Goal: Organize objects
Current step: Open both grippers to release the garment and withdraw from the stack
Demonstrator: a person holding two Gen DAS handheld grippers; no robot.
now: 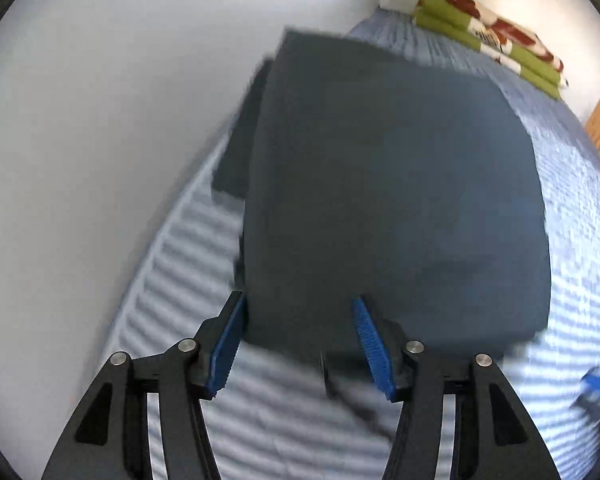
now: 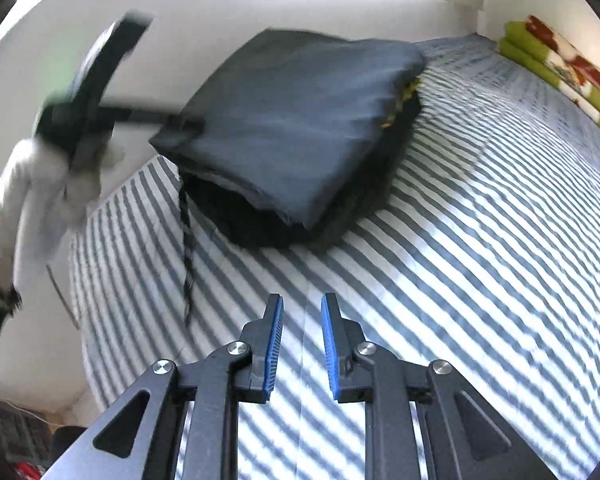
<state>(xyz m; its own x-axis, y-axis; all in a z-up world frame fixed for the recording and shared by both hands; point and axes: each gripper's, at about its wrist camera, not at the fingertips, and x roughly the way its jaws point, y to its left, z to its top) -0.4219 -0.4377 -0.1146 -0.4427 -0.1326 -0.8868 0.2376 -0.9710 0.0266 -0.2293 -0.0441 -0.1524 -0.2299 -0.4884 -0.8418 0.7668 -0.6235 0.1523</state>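
Left gripper [image 1: 298,344] is spread open right at the near edge of the folded dark garment [image 1: 396,200], nothing pinched. Right gripper [image 2: 302,350] hovers narrowly parted and empty over the striped bedsheet [image 2: 480,240], garment well ahead of it.

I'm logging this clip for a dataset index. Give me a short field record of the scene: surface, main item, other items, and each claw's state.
surface: bed with blue-and-white striped cover
main item: folded dark grey-blue garment, lying near the bed's edge, a braided cord trailing from it
other item: folded green, red and white blanket at the far end by the wall
left claw: open, at the garment's near edge, nothing pressed between the pads
right claw: narrow gap, empty, above the bare cover
person: white-gloved hand holding the left claw
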